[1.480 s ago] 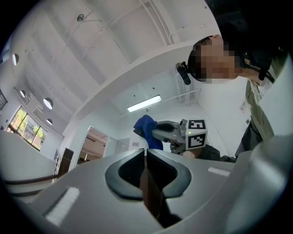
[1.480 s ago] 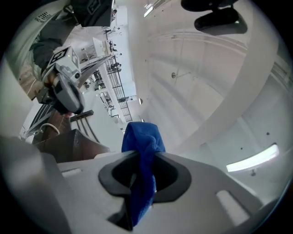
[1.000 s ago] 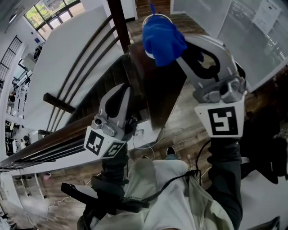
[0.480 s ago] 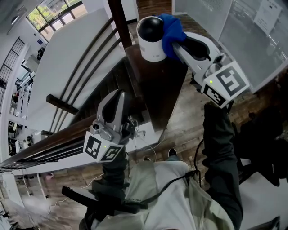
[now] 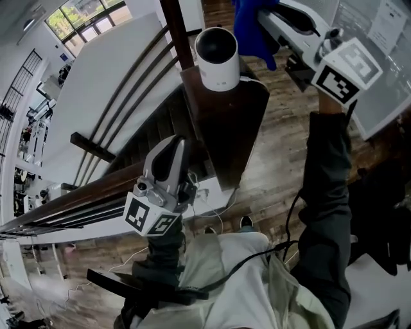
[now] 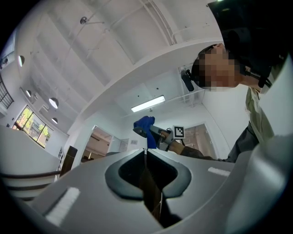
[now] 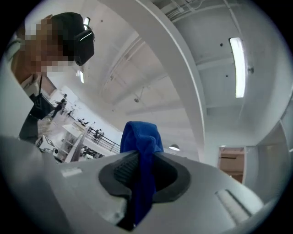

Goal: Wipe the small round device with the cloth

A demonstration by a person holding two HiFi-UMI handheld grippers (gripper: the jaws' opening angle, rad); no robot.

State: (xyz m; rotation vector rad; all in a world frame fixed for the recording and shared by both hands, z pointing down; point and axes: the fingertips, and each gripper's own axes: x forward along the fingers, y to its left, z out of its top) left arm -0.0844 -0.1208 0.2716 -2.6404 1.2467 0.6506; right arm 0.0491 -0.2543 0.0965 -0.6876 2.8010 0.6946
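Observation:
The small round device [image 5: 217,56], white with a black domed top, stands on a dark wooden post cap [image 5: 237,115] in the head view. My right gripper [image 5: 266,16] is raised above and to the right of it, shut on a blue cloth [image 5: 252,31] that hangs clear of the device. In the right gripper view the cloth [image 7: 141,151] is pinched between the jaws and the gripper [image 7: 142,183] points toward the ceiling. My left gripper [image 5: 174,142] hangs low beside the railing, shut with nothing in it; in its own view its jaws [image 6: 146,153] meet, and the blue cloth [image 6: 144,127] shows far off.
A dark wooden handrail [image 5: 70,199] and slanted balusters [image 5: 122,90] run along the left by a white wall. A dark upright post [image 5: 176,29] rises behind the device. Wood flooring [image 5: 282,128] lies below, with a glass panel [image 5: 372,77] at the right.
My right gripper, holding the cloth, went from on top of the device to its right side, then lifted up and away to the right. The left gripper barely moved.

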